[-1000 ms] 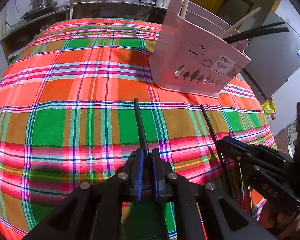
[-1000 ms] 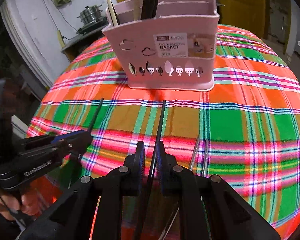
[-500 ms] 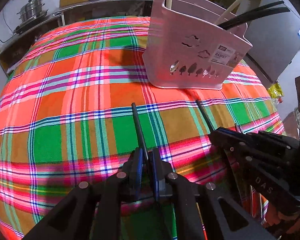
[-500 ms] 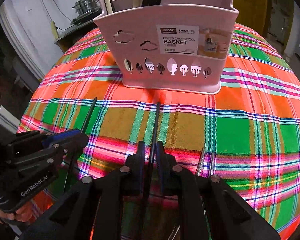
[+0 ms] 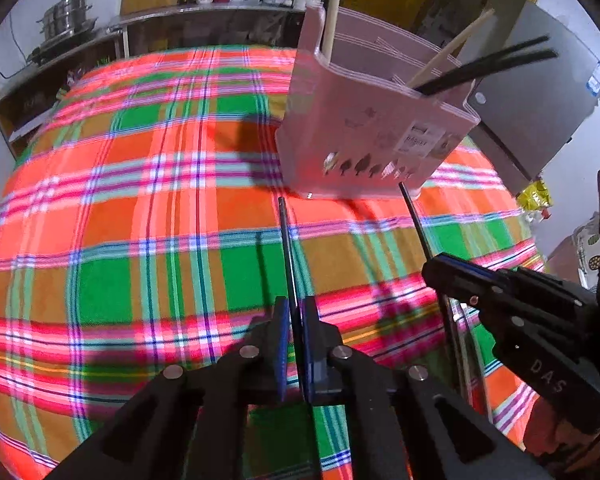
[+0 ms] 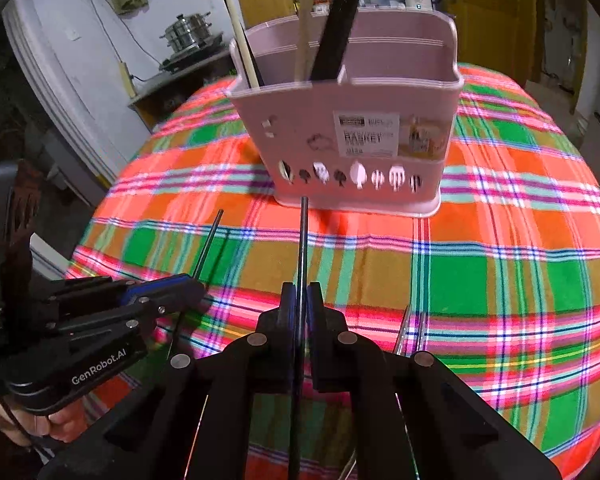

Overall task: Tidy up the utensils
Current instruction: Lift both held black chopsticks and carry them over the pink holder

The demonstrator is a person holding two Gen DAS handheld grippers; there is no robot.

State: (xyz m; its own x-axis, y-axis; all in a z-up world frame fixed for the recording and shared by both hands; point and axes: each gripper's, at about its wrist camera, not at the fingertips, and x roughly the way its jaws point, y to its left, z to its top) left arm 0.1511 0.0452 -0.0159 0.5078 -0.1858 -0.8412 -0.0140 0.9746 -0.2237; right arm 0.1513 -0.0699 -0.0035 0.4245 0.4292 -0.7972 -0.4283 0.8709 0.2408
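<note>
Plaid-cloth worktop (image 5: 100, 240), kitchen shelf with steel pots (image 5: 66, 16) upper left.
Left tool (image 5: 294, 312) clamps one black chopstick (image 5: 286, 240), right tool (image 6: 300, 300) another (image 6: 303, 240); pink basket (image 6: 360, 128) just beyond both tips, mid-frame.

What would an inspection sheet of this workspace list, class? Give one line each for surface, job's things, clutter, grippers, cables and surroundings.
Surface: plaid tablecloth.
Job's things: pink basket holding chopsticks; metal utensils lying near the table edge.
Clutter: nothing seen.
Grippers: left gripper and right gripper each shut on a black chopstick.
Cables: wall cord.
Surroundings: steel pot, yellow door.
</note>
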